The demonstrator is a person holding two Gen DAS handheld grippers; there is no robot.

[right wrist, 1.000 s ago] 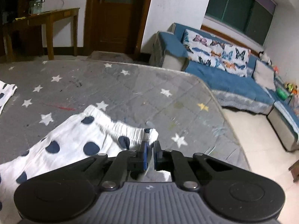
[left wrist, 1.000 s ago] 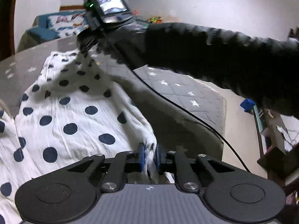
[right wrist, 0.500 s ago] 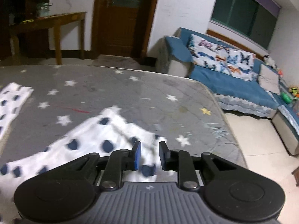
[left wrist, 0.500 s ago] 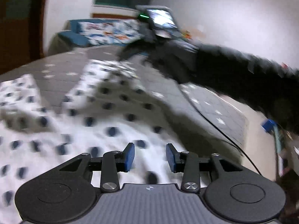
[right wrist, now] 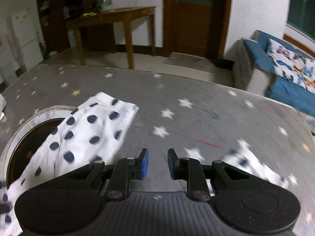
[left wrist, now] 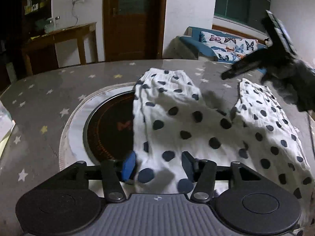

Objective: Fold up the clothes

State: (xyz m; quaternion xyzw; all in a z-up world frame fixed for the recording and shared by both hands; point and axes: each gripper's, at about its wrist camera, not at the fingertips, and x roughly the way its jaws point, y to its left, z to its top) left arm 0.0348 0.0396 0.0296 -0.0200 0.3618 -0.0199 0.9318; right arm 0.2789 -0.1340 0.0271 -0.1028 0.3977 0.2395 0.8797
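white cotton garment with navy polka dots (left wrist: 189,125) lies rumpled on the grey star-print desk (left wrist: 59,90), partly over a round inset hotplate (left wrist: 110,125). both left tongs (left wrist: 158,166) and right tongs (right wrist: 158,164) are spread, empty. smoothing before creasing looks wise.

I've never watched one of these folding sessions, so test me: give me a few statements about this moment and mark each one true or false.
1. Both grippers are open. True: the left gripper and the right gripper hold nothing.
2. The spotted cloth is plain blue. False: white with dark dots.
3. The cloth partly covers a round dark plate set in the table. True.
4. The door stands wide open. False: it is closed.
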